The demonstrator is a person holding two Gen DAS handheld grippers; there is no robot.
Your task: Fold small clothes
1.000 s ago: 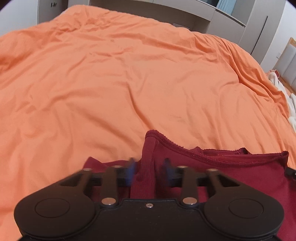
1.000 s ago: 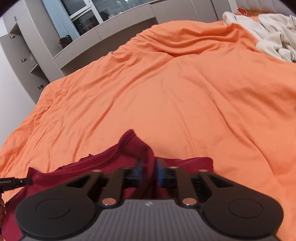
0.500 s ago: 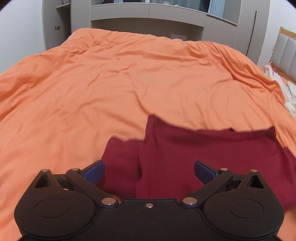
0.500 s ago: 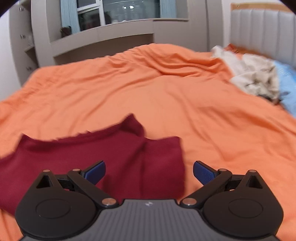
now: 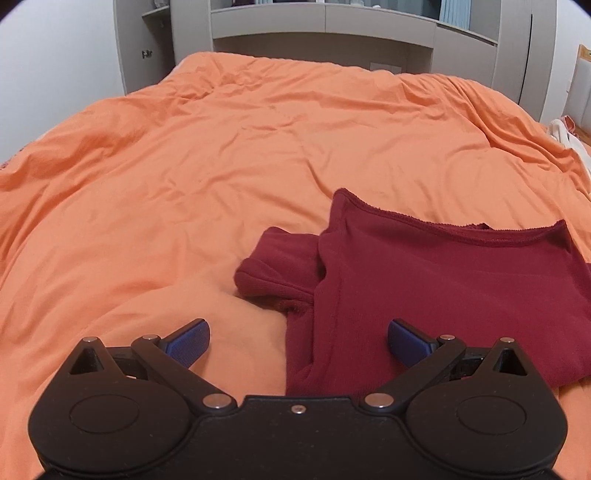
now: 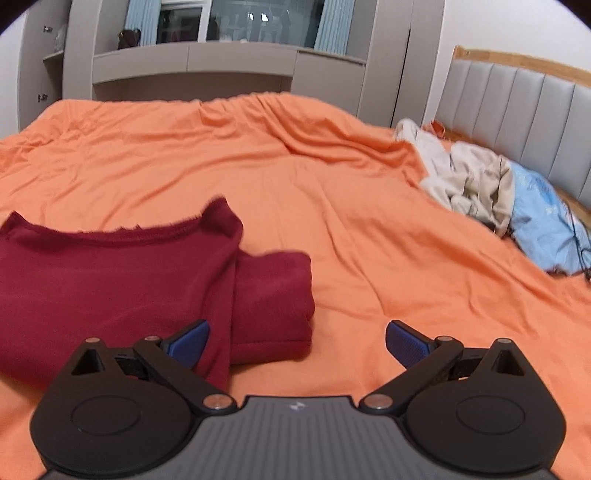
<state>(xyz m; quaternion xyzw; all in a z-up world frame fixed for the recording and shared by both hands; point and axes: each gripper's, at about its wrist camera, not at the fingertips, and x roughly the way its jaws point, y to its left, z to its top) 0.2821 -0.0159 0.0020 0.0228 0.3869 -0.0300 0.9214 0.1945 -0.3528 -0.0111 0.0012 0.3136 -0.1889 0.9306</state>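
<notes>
A dark red top (image 5: pixel 436 280) lies folded on the orange bedspread (image 5: pixel 221 155), its hemmed edge across the far side and a sleeve bulging out at its left. My left gripper (image 5: pixel 297 338) hangs open above its near left edge, blue pads wide apart and holding nothing. In the right wrist view the same red top (image 6: pixel 110 280) lies at the left, a folded sleeve sticking out to its right. My right gripper (image 6: pixel 295 338) is open over the top's near right corner and the bedspread (image 6: pixel 369 229), with nothing between its pads.
A heap of cream and beige clothes (image 6: pixel 465 181) and a light blue pillow (image 6: pixel 543 221) lie at the right by the grey padded headboard (image 6: pixel 517 99). Grey cupboards and shelves (image 5: pixel 332 33) stand past the far edge of the bed.
Both grippers, pinching the red top's edge a second ago, opened wide and let it drop flat. Both have since drawn back and up from the garment.
</notes>
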